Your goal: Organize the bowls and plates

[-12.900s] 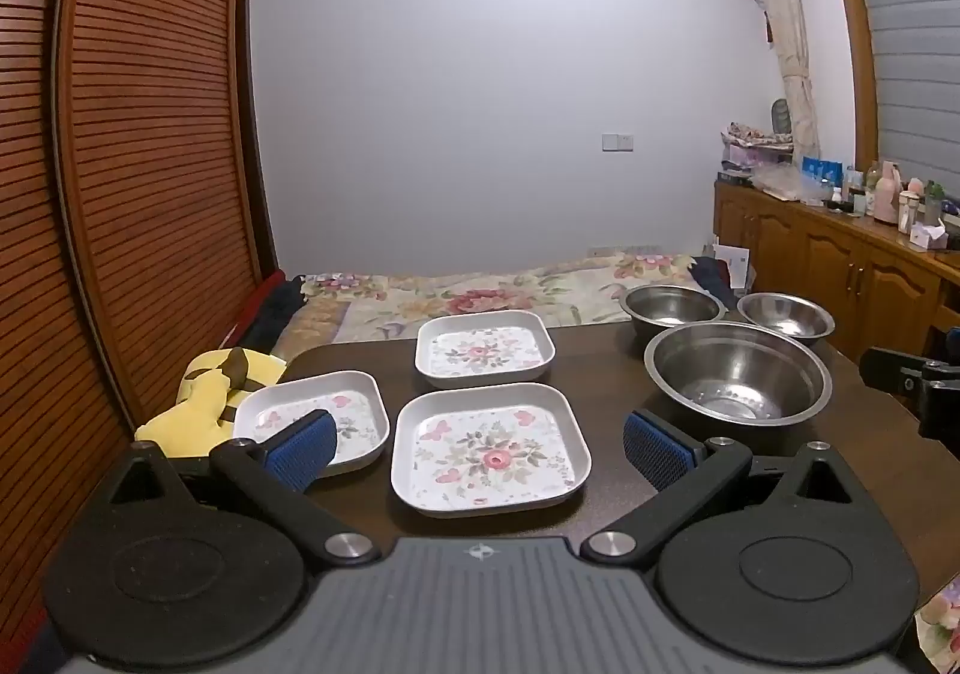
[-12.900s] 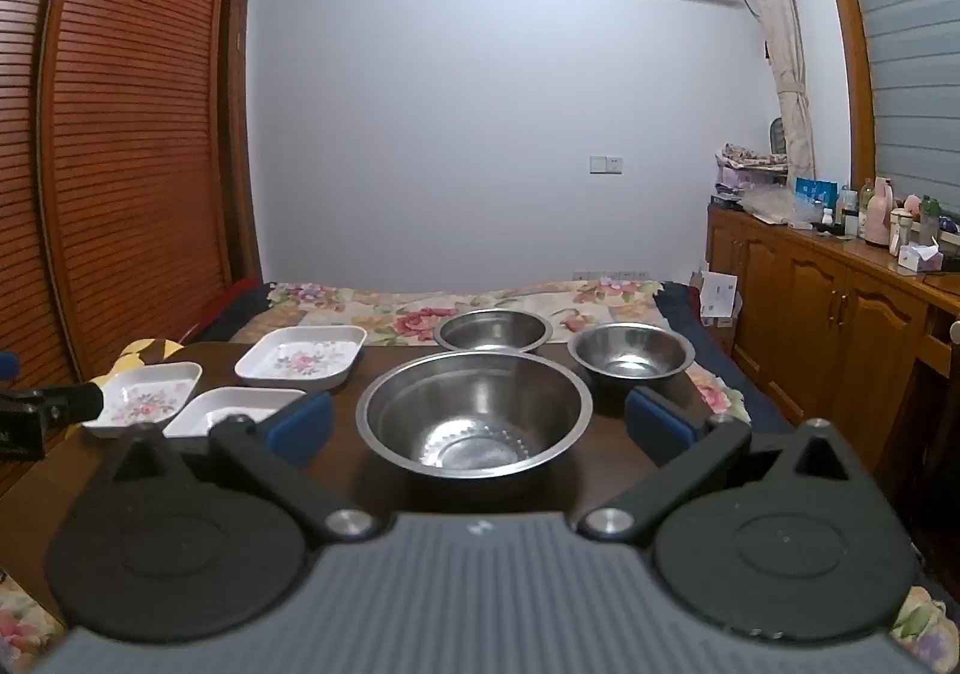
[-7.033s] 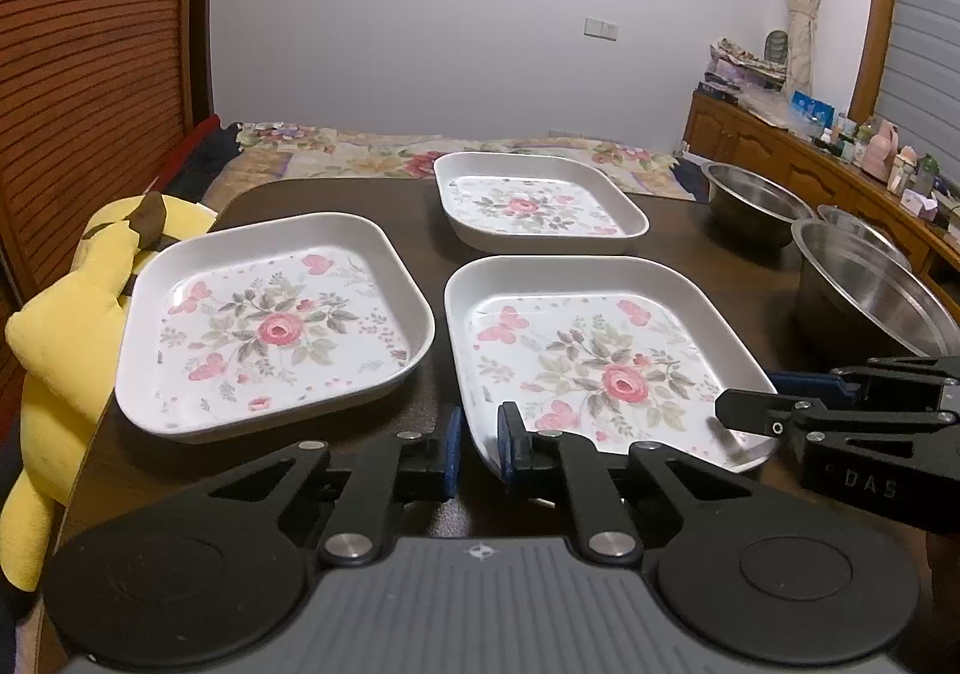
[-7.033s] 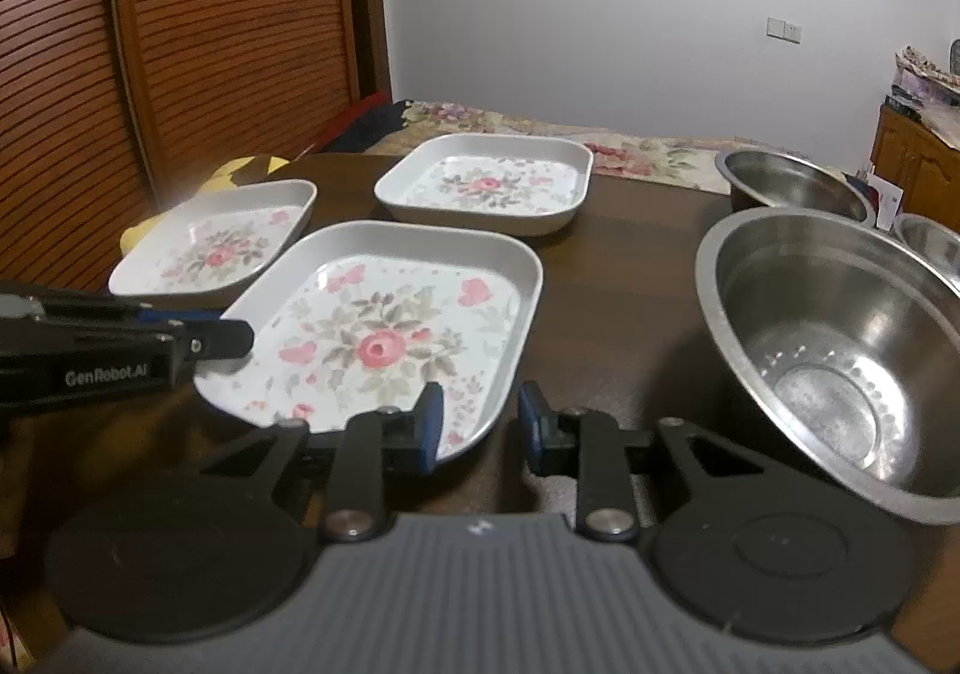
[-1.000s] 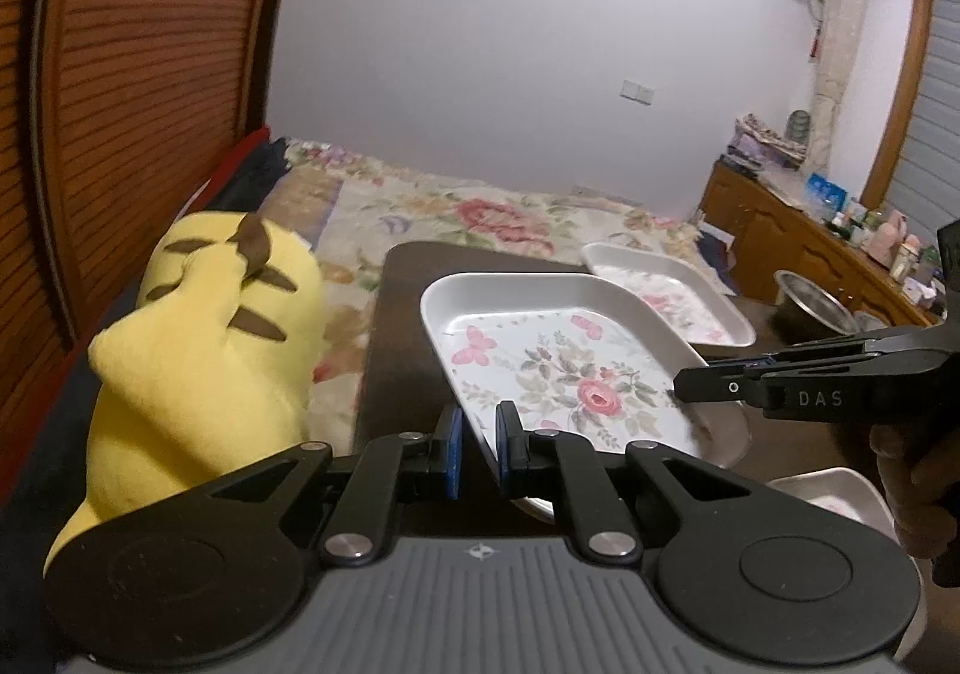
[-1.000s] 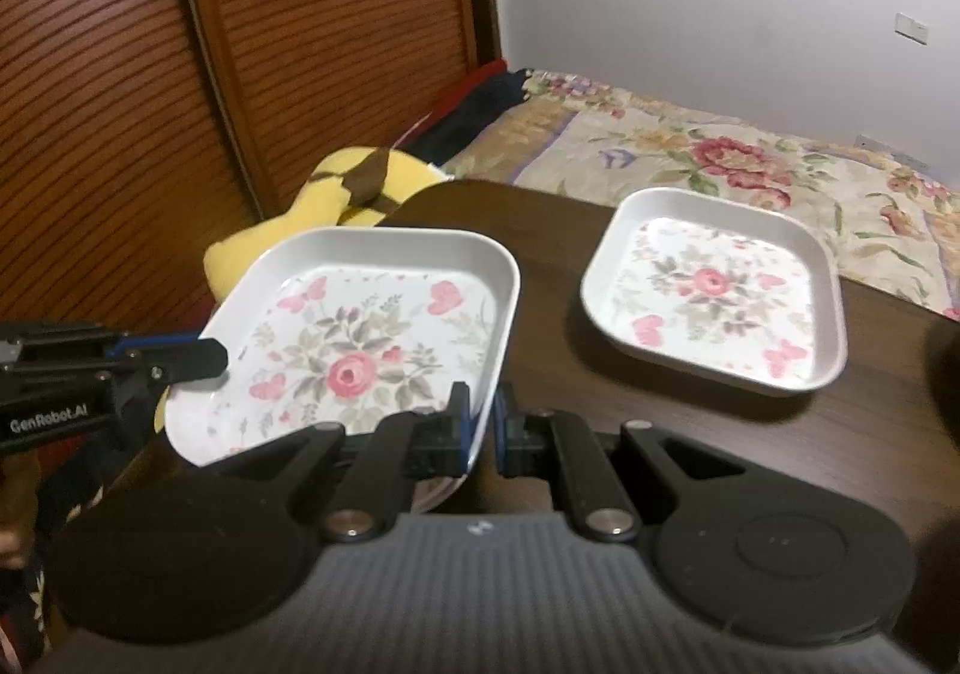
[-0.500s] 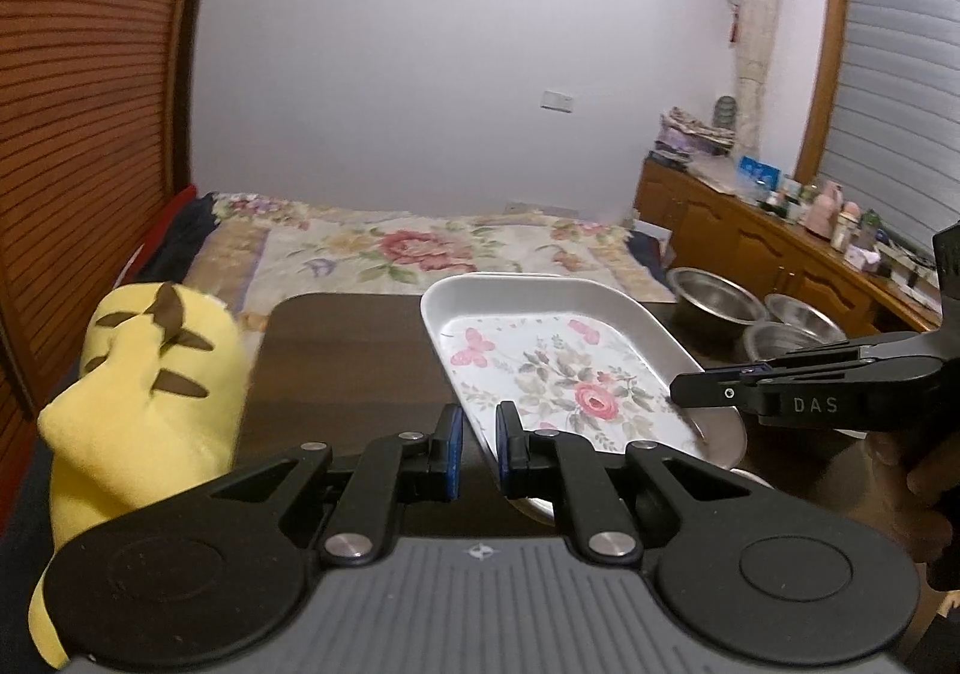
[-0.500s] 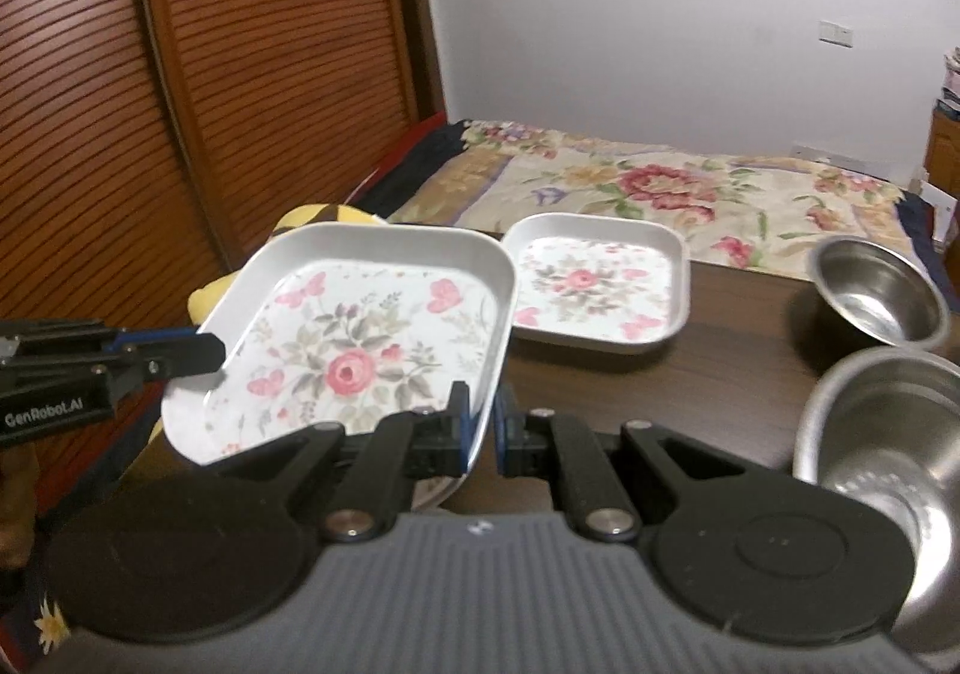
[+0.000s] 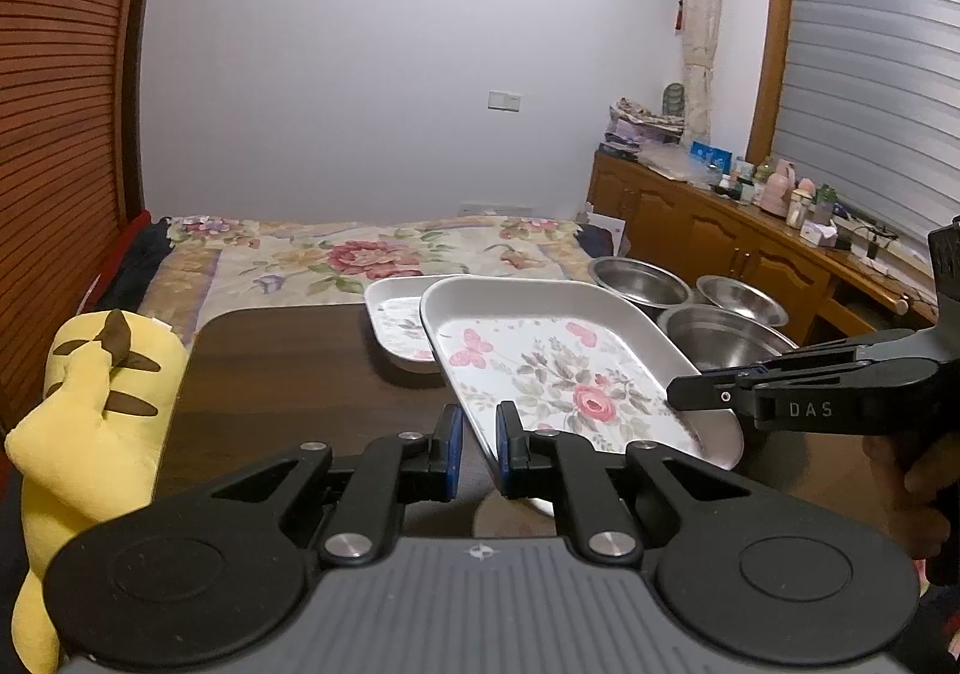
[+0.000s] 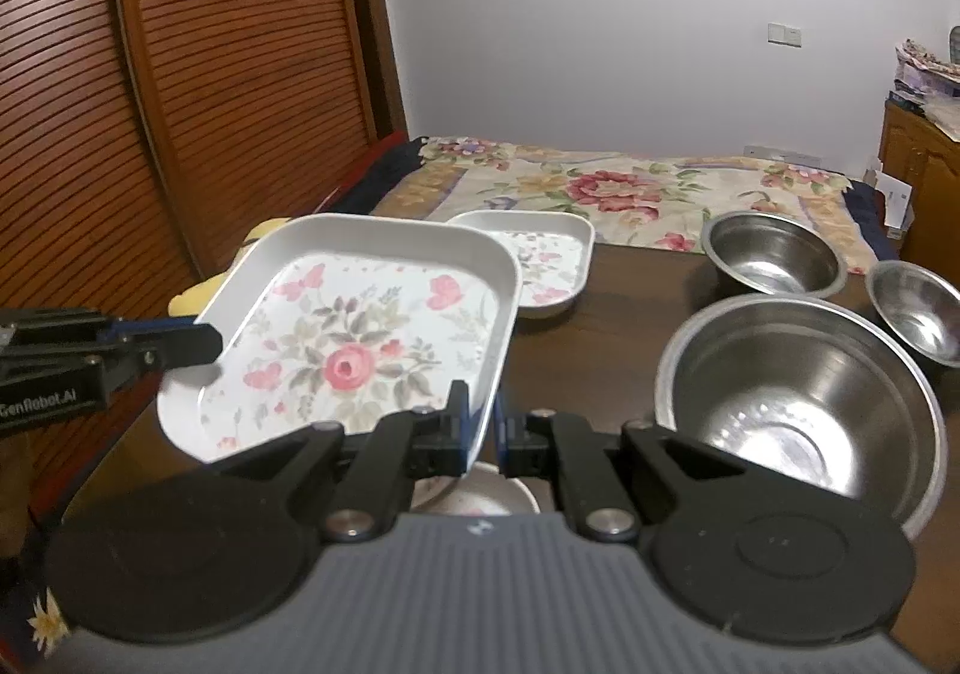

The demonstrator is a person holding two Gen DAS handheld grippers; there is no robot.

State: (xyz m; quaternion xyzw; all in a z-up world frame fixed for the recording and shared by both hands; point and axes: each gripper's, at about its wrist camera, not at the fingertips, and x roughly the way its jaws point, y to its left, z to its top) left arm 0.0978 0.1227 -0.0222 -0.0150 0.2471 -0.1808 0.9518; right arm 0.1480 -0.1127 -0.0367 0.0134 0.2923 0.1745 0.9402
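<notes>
A white square plate with a rose print [image 9: 558, 368] [image 10: 360, 338] is held in the air above the dark table by both grippers. My left gripper [image 9: 477, 449] is shut on its left rim. My right gripper [image 10: 486, 434] is shut on its right rim and shows in the left wrist view [image 9: 720, 395]. My left gripper shows in the right wrist view [image 10: 180, 341]. A second floral plate [image 9: 393, 326] [image 10: 540, 260] lies on the table behind. A third plate [image 10: 480, 497] lies partly hidden below the held one.
Three steel bowls stand on the right: a large one [image 10: 798, 398], a medium one [image 10: 774, 254] and a small one [image 10: 918, 314]. A yellow plush toy [image 9: 90, 404] sits off the table's left edge. A bed [image 9: 360, 254] lies beyond the table, cabinets [image 9: 720, 248] at right.
Both grippers have carried the held plate to the right, away from the plush toy and toward the far plate and the bowls. Both grips are unchanged.
</notes>
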